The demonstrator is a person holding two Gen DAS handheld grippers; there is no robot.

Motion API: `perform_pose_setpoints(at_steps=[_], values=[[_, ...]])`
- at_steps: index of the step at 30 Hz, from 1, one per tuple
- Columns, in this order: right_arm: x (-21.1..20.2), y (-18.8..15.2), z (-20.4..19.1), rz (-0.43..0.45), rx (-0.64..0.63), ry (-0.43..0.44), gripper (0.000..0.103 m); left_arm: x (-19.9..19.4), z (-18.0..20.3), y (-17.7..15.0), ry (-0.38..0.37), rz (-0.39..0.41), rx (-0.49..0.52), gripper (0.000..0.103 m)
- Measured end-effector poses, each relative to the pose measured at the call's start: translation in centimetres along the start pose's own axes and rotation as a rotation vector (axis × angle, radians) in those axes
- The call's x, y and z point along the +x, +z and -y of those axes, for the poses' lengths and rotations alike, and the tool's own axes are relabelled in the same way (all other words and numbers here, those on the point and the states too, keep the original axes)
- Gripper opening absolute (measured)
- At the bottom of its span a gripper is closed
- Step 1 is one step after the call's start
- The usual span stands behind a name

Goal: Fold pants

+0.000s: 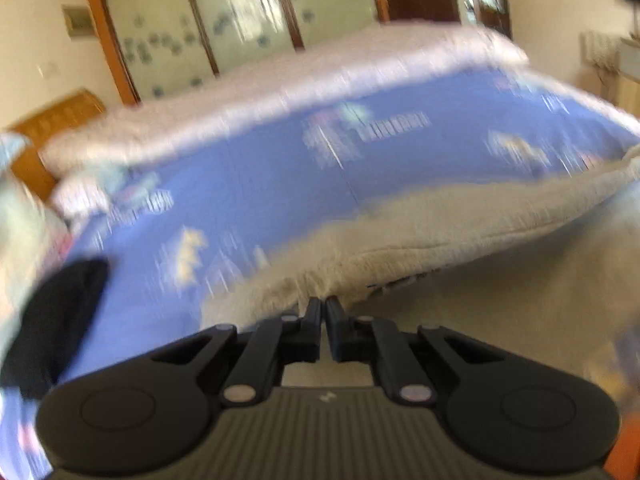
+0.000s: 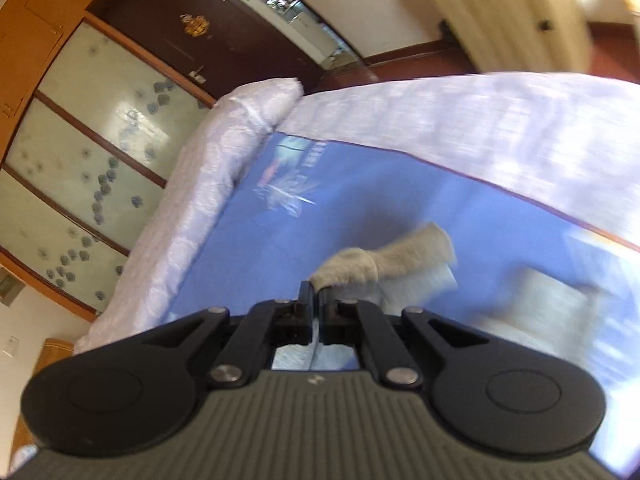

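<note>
Left gripper (image 1: 323, 307) jaws pinched together on edge of beige pants (image 1: 440, 224), fabric lifted and stretched toward right over blue printed sheet (image 1: 260, 168). Right gripper (image 2: 315, 294) clamped narrow on bunched pants corner (image 2: 360, 266), cloth raised above bed. White quilt (image 2: 224, 168) along bed edge. Both views motion-blurred.

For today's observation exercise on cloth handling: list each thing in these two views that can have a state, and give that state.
left gripper: shut on the pants' edge.
right gripper: shut on a pants corner.
pants: beige, lifted and draped between the grippers, not yet folded flat.
blue sheet: spread flat over the bed.
white quilt: bunched along the bed's far edge.
dark door: closed.
</note>
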State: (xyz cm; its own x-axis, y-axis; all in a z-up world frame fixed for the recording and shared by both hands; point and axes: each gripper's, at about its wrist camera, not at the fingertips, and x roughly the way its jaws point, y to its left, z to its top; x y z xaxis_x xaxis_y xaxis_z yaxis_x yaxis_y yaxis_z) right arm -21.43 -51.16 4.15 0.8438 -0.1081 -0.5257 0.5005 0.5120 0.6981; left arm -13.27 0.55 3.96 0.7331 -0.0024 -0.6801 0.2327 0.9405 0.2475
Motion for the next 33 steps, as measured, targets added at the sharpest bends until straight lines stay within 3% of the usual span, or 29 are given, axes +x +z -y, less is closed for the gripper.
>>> perform_pose_setpoints(at_steps=[2,4,7,9,10,12,15,19,21,23,26,28,30,33], values=[[-2.1,-2.2,2.4,-0.003,0.001,-0.031,0.005,-0.4,0.9,-2.4,-0.014,-0.047,0.01,0.009],[-3.4,-4.3,5.5,-0.021,0.056,-0.058,0.006,-0.7,0.9,-4.2,-0.089,-0.11,-0.028,0.009],[-4.2,-6.9,8.3,-0.011,0.15,-0.167,0.024,-2.4,-1.2,-4.9,-0.137,-0.094,-0.144,0.021],[-4.6,-7.7,8.9,0.012,0.203,-0.14,0.029,-3.1,-4.3,-4.5,-0.124,-0.069,-0.282,0.054],[-4.8,-8.0,8.8,0.024,0.224,-0.119,0.032,-3.0,-5.8,-4.3,-0.123,-0.064,-0.362,0.058],[-4.8,-8.3,7.8,0.043,0.216,-0.094,0.039,-2.0,-9.2,-3.8,-0.168,-0.073,-0.543,0.059],[-4.8,-8.6,5.8,0.046,0.169,-0.074,0.04,0.9,-13.2,-3.8,-0.208,-0.124,-0.773,0.062],[-4.4,-8.9,4.5,0.037,0.144,-0.048,0.041,5.5,-15.5,-4.1,-0.233,-0.203,-0.961,0.066],[-3.5,-8.9,4.6,0.025,0.136,-0.056,0.041,7.5,-15.6,-4.0,-0.274,-0.229,-1.014,0.068],[-2.9,-8.7,4.9,0.018,0.125,-0.073,0.041,9.3,-15.5,-3.7,-0.254,-0.254,-1.036,0.069],[-2.4,-7.8,5.6,0.045,0.133,-0.104,0.041,10.1,-15.1,-2.9,-0.246,-0.248,-1.05,0.067],[-2.4,-7.2,6.1,0.063,0.151,-0.111,0.041,9.8,-14.6,-2.5,-0.271,-0.219,-1.056,0.053],[-2.4,-6.8,6.5,0.076,0.155,-0.125,0.041,9.5,-14.3,-1.8,-0.274,-0.206,-1.021,0.015],[-1.8,-6.0,7.2,0.066,0.174,-0.117,0.041,8.7,-14.4,-1.0,-0.276,-0.183,-0.996,0.01]])
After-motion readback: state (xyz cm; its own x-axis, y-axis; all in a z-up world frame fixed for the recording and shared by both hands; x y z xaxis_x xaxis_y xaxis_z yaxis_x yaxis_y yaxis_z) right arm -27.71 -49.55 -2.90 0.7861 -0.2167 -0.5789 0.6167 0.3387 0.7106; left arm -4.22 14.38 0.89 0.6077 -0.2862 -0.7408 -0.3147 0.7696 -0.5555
